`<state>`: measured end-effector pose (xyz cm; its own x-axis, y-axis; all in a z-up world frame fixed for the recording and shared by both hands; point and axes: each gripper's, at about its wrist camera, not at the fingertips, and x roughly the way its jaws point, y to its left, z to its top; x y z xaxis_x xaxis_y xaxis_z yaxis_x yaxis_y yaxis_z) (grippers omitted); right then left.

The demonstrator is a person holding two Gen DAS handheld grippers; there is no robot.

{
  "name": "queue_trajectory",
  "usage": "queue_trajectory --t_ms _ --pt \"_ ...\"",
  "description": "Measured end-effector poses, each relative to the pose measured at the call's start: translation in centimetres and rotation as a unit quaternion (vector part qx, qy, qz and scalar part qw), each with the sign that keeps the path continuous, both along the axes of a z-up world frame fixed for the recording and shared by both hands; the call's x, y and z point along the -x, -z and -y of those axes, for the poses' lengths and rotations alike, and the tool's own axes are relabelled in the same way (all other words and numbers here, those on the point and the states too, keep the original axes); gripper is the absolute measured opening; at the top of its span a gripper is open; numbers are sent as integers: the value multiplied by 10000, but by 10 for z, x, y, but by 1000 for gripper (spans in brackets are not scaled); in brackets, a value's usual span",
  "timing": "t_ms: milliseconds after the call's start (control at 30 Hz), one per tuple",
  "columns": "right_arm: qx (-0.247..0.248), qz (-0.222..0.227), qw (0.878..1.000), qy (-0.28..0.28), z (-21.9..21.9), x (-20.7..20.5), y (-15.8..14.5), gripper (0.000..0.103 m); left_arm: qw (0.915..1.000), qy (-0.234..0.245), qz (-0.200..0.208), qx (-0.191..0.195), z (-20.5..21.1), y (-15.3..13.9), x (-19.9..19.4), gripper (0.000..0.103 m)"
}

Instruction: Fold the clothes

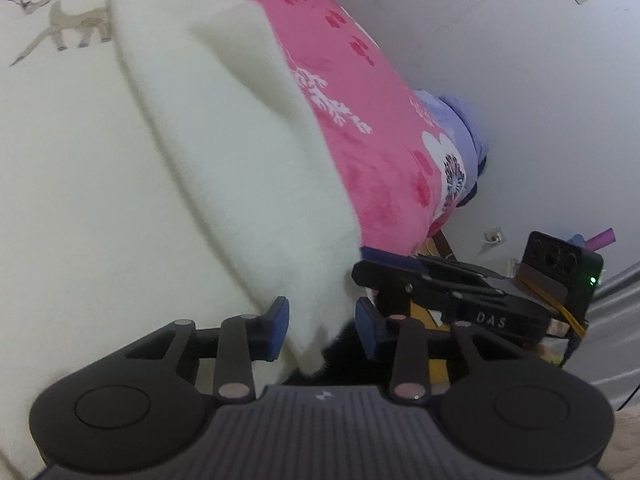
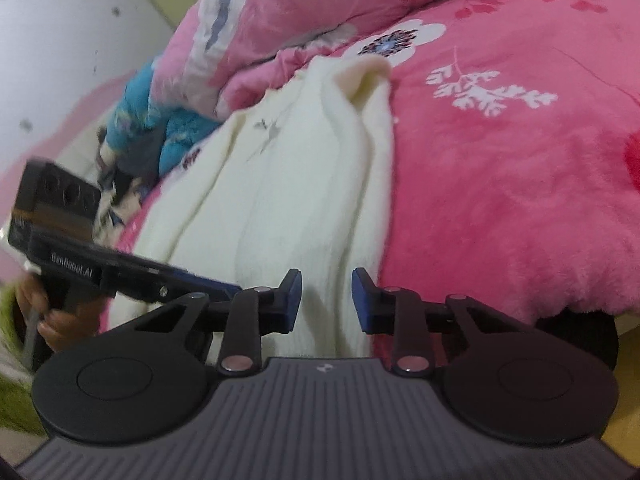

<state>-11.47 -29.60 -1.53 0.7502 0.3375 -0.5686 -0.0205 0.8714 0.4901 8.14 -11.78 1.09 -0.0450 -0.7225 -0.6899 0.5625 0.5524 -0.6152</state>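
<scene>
cream fleece garment (image 2: 304, 184) bunched lengthwise on pink floral plush blanket (image 2: 500, 168) | left gripper (image 1: 322, 330), right gripper (image 2: 326, 300): fingers spread, gripping nothing | risk: thick pile slips, one layer pinched

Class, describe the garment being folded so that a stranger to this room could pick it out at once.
Start from the bed, covered by a pink blanket with white flowers. On it lies a cream sweater, fluffy and bunched into long folds, its near end between the open fingers of the right gripper. It is the only pale, plain cloth there, and it has a small grey-brown deer on it.
</scene>
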Motion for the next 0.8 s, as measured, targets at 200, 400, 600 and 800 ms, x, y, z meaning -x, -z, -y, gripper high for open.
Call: queue_trajectory --t_ms 200,400,600,800 --pt "300 -47 9994 -153 -11 4 -1 26 9998 35 152 -121 9 14 12 21" --pt "509 -104 9985 -179 -19 5 -2 11 9997 -135 71 -184 2 21 10 0" --pt "517 -4 9984 -234 -24 15 -15 7 9993 18 -238 282 -11 -2 18 0" --pt "66 1 9995 -313 -22 27 -22 6 9992 316 -100 235 -12 -12 29 0"
